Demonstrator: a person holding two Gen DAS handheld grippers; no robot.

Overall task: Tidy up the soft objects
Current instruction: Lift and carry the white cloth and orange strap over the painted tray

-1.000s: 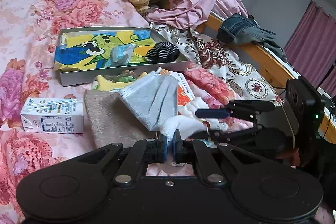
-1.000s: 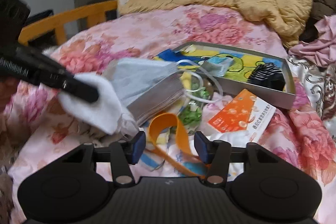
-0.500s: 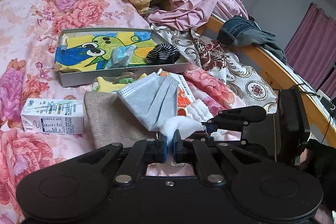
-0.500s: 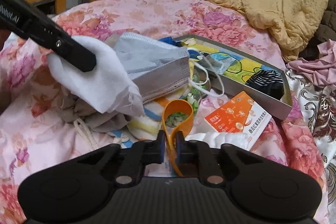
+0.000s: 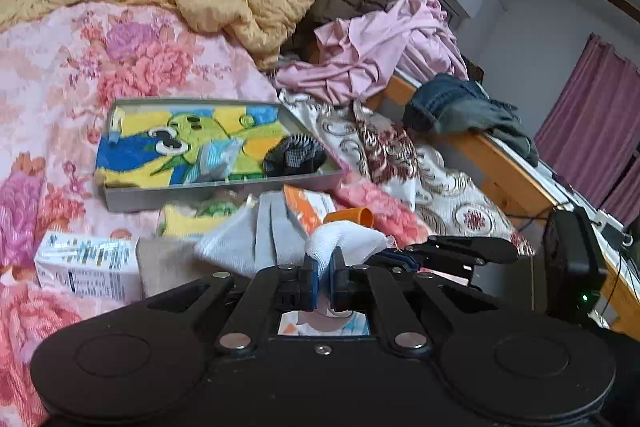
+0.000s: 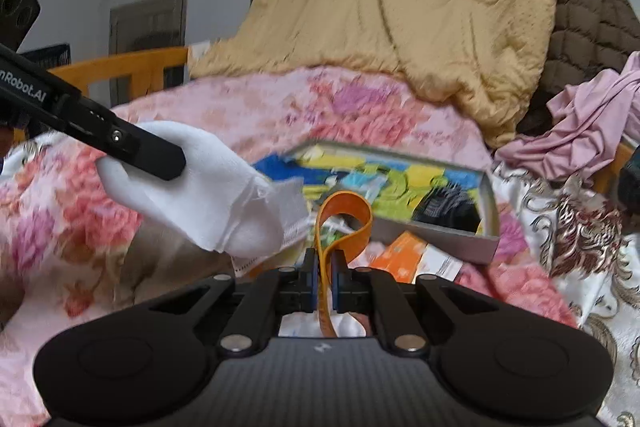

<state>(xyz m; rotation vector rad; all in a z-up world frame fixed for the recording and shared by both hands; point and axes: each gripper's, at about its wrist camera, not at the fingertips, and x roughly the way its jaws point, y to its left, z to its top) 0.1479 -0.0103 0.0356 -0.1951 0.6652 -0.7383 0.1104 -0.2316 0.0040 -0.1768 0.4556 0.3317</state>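
Soft objects lie heaped on the flowered bed point(image 5: 132, 67) just in front of a shallow grey box point(image 5: 216, 187), which already holds a striped dark sock point(image 5: 294, 155) and a pale blue mask on a cartoon-print cloth. The left tool point(image 5: 325, 277) is pinching a white cloth point(image 5: 344, 237) between pads pressed close together, lifted clear of the pile; in the right wrist view the cloth point(image 6: 208, 187) droops loosely from its fingers point(image 6: 152, 153). The right tool point(image 6: 325, 279) is clamped on an orange band point(image 6: 344, 215), whose loop stands up above the pads while its tail hangs down behind them. That tool's jaws have just been closing, and the band sits between them.

Several things could go wrong from here. The band is thin and slick-looking and caught only near its fold, so it may slide out if the tool swings quickly. The white cloth hangs low enough to drag across the grey masks point(image 5: 264, 231) and the orange packet point(image 5: 308, 207) below, pulling them out of place or off the pile. Both tools are close together, so carrying both items toward the box at once risks the cloth draping over the band or the tools knocking. The milk carton point(image 5: 88, 267) beside the pile could be tipped by a trailing edge.
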